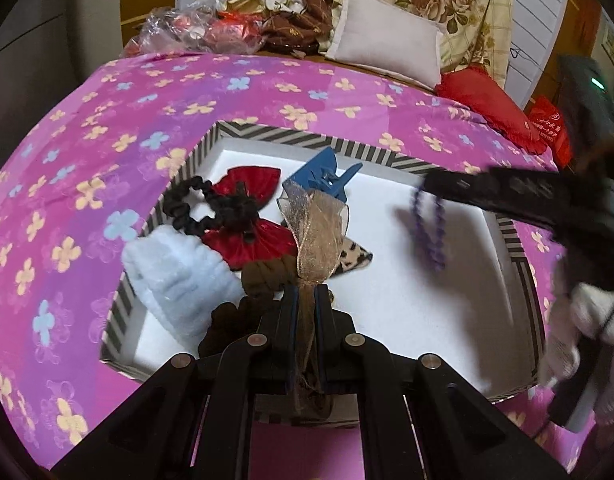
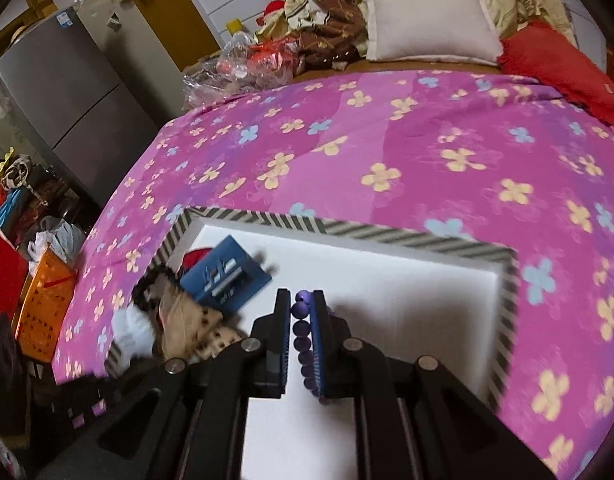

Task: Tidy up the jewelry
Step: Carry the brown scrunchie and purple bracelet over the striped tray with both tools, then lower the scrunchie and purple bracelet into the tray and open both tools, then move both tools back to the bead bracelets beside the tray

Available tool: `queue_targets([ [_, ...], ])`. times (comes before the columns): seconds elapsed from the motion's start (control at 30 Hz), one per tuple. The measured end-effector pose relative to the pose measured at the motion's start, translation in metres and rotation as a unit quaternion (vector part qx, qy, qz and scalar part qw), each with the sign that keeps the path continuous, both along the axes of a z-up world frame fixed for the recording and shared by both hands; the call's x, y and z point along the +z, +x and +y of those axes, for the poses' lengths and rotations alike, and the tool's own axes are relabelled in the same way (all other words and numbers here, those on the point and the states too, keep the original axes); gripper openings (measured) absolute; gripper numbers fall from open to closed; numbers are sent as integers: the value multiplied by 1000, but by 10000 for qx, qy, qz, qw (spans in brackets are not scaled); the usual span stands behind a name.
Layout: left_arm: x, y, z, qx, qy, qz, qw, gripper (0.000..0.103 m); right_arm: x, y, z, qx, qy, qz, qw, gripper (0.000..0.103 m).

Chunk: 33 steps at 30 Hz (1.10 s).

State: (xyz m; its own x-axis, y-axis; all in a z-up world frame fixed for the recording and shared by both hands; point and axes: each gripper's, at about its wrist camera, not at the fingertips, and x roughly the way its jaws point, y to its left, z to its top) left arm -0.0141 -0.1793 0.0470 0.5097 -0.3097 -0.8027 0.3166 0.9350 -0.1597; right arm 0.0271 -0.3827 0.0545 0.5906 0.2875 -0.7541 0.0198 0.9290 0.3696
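I see the striped-rim box (image 1: 307, 136) lying on the floral bed cover (image 1: 87, 152); its right half is bare white floor, its left half crowded with a blue claw clip (image 1: 319, 176), red bow (image 1: 247, 178) and pale blue scrunchie (image 1: 175, 276). My left gripper (image 1: 305, 292) angles down over the box, fingers closed on a sheer gold ribbon bow (image 1: 315, 232). My right gripper (image 2: 298, 300) also angles down over the bare half, fingers closed on a purple bead bracelet (image 2: 301, 320). I can read no writing.
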Motion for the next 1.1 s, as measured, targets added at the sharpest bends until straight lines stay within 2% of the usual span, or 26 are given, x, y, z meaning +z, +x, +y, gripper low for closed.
queue_targets([
  [0.13,-4,3,0,17,-39,53,10000,9,-13,23,6,-89,208,115,9997,10],
  [0.3,-8,3,0,0,-13,34,10000,9,-28,32,1,-311,850,210,9957,12],
  [0.33,-8,3,0,7,-24,24,10000,9,-29,30,0,-315,903,219,9952,15],
  [0.4,-7,3,0,15,-11,13,10000,12,-27,23,-2,-344,916,234,9949,34],
  [0.47,-6,1,0,-3,16,-11,10000,20,-23,15,-7,-372,974,213,9943,36],
  [0.57,-2,-4,0,-23,60,-71,10000,29,-15,-3,-13,-319,994,226,9943,39],
  [0.77,14,-21,6,20,153,-303,9994,39,12,-58,-19,-154,867,7,9961,50],
  [1.1,37,-55,14,63,207,-588,9980,42,37,-151,-20,-55,695,-236,9973,57],
])
